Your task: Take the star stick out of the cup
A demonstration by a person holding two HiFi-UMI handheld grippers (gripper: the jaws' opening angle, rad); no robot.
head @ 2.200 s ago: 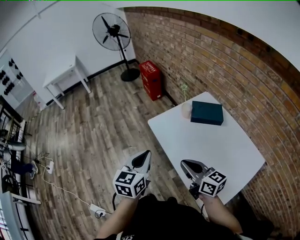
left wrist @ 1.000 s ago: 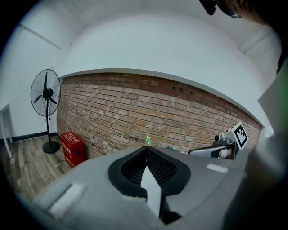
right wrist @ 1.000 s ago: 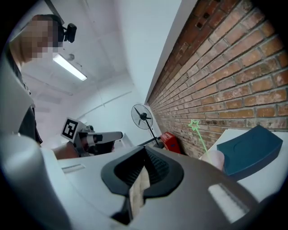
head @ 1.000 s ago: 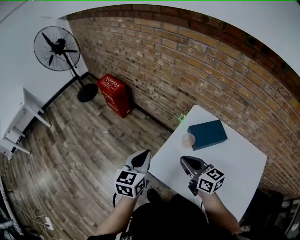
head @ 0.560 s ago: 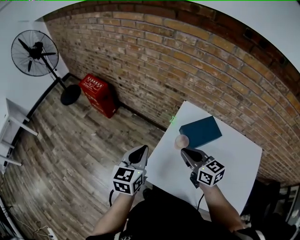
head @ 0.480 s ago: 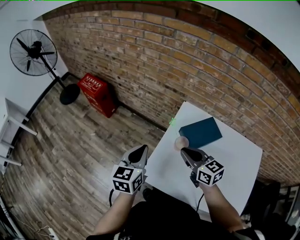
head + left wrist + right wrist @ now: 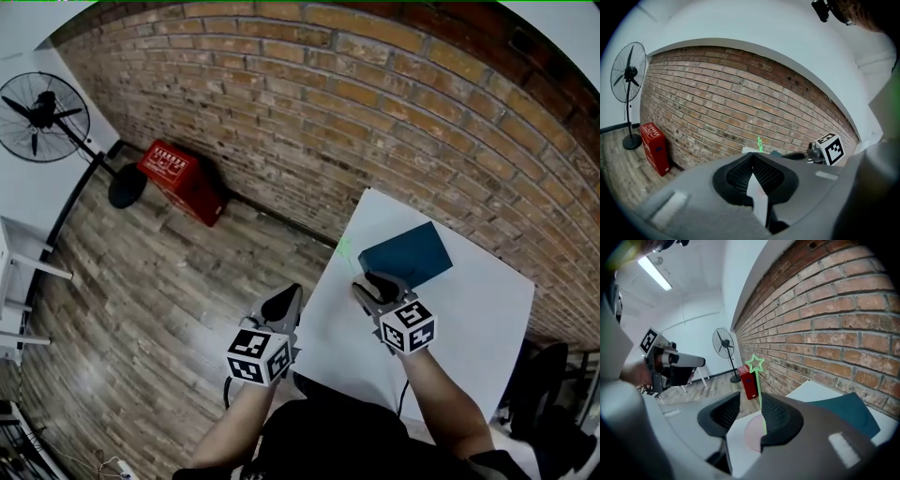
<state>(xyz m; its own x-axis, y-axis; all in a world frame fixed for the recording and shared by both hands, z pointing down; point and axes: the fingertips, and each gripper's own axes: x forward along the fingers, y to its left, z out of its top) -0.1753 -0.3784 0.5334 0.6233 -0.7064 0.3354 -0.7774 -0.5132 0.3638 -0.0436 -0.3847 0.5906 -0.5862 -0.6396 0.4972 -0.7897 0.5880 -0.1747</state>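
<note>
nearest to me, low in the head view, the left gripper [image 7: 290, 295] hangs over the wood-plank floor [image 7: 141, 300], just left of the table's edge. its own view shows its two dark jaws pressed together with nothing in them.

to its right in the frame, the right gripper [image 7: 367, 283] reaches over the left edge of the white square table [image 7: 469, 319]. in the right gripper view its jaws are opening and stand apart, with the pale pink round cup [image 7: 751, 432] low between them. the thin green star stick [image 7: 759, 390] stands upright in that cup. its hollow star head rises above the jaw tips, and its shaft runs close along the inner edge of the jaw at frame right. i cannot tell whether it touches that pad. in the head view the cup is hidden under the gripper, and only the faint green star shows just above the jaw tips.

just past the gripper, a dark teal flat rectangular box [image 7: 408, 253] lies on the table near the cup. behind the table, the red brick wall [image 7: 375, 112] fills the upper frame. far off at the upper left, a red boxy crate [image 7: 178, 176] stands at the wall's foot, with a black pedestal fan [image 7: 37, 117] beyond it at the left edge.
</note>
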